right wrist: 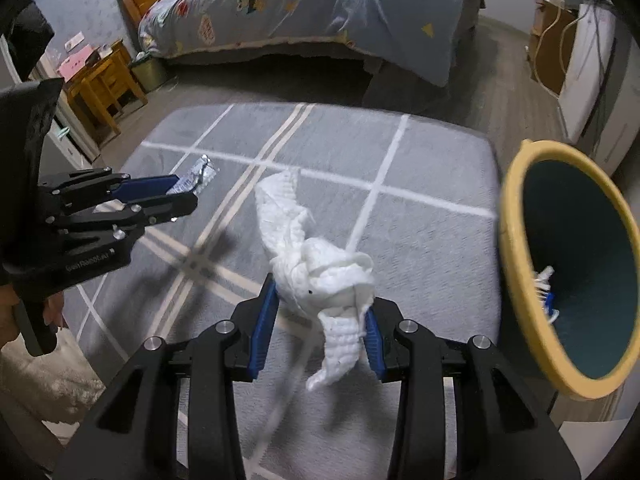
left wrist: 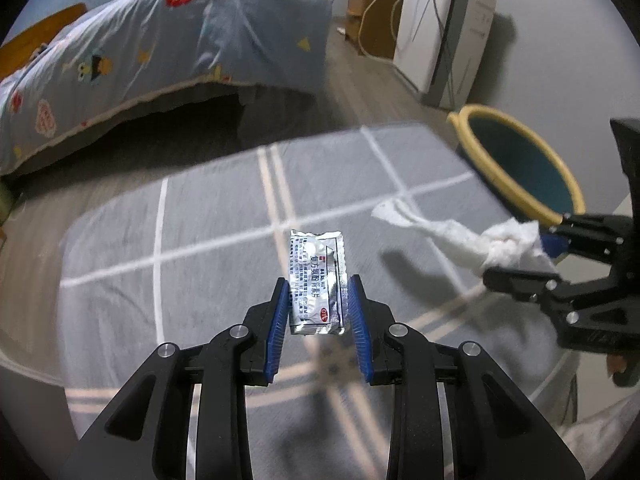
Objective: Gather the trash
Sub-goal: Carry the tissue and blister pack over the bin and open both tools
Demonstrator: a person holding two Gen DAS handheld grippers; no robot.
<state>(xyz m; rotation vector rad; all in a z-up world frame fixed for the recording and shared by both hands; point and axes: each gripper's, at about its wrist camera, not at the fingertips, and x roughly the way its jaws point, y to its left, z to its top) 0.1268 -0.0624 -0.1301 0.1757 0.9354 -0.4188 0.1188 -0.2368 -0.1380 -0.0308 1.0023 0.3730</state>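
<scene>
My left gripper [left wrist: 318, 286] is shut on a silver foil medicine packet [left wrist: 316, 280], held between its blue pads above the grey checked rug [left wrist: 200, 220]. From the right wrist view the same gripper [right wrist: 192, 194] shows at the left with the foil packet [right wrist: 196, 176] sticking out of it. A crumpled white tissue [right wrist: 320, 264] hangs lifted off the rug with my right gripper [right wrist: 320, 300] shut on it. In the left wrist view that gripper [left wrist: 520, 252] holds the tissue [left wrist: 460, 240] at the right. A yellow-rimmed teal bin [right wrist: 516, 280] stands at the right.
A bed with a blue patterned quilt [left wrist: 180, 40] lies beyond the rug. White appliances and a wooden cabinet [left wrist: 372, 8] stand by the far wall. A wooden side table [right wrist: 100, 84] sits at the left. Some white and blue trash [right wrist: 546, 292] lies inside the bin.
</scene>
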